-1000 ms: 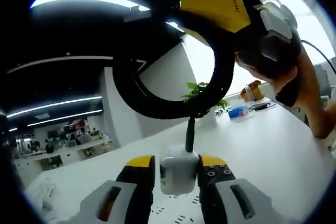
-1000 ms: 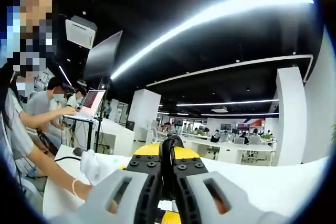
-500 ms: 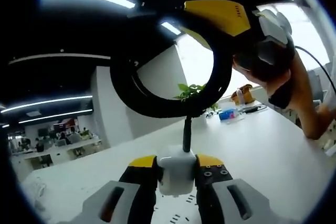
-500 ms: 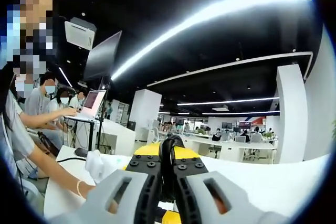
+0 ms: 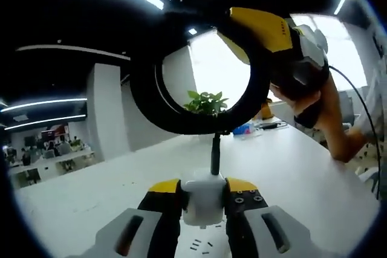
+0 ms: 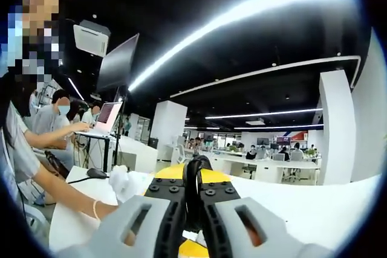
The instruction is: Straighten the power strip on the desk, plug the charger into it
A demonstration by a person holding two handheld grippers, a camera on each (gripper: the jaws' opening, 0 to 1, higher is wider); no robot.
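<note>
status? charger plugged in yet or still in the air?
Not plugged. In hand: the left gripper is clamped on the white charger, held above the desk, while the right gripper pinches its black cable, looped overhead. Left: seating the charger. The power strip's alignment can't be judged.

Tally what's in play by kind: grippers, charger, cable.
Grippers: 2, the left gripper shut on the charger, the right gripper shut on the cable.
Charger: 1, the white charger.
Cable: 1, the black cable, looping up from the charger to the right gripper.
Total: 4.
</note>
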